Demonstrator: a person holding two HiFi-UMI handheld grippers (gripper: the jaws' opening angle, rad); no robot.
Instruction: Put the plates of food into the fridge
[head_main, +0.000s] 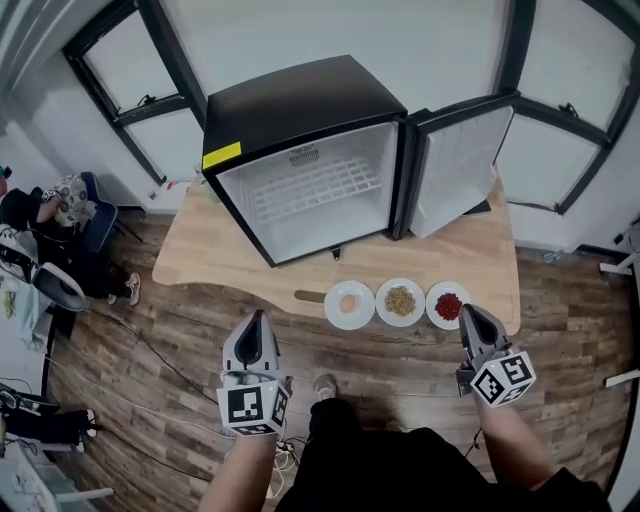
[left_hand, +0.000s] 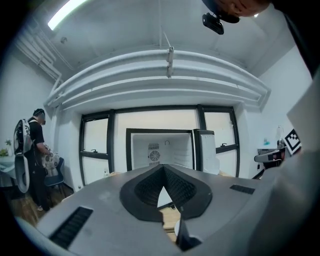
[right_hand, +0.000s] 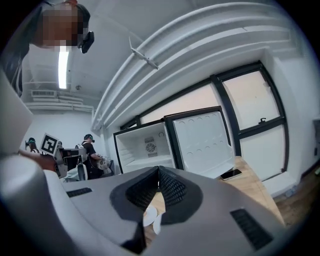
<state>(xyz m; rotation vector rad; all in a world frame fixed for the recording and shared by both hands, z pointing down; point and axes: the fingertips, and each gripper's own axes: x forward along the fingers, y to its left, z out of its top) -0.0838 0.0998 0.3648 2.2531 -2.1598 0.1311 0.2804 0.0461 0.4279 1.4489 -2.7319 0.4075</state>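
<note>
Three white plates sit in a row near the front edge of the wooden table: one with pale pink food, one with yellow-brown food, one with red food. Behind them the black mini fridge stands with its door swung open to the right and a wire shelf inside. My left gripper is shut and empty, off the table's front edge, left of the plates. My right gripper is shut and empty, just beside the red-food plate. In the right gripper view two plates peek out below the closed fingertips.
A short wooden stick lies left of the plates. A dark phone lies on the table by the open door. A person stands at the far left near a chair and bags. Cables run over the wooden floor.
</note>
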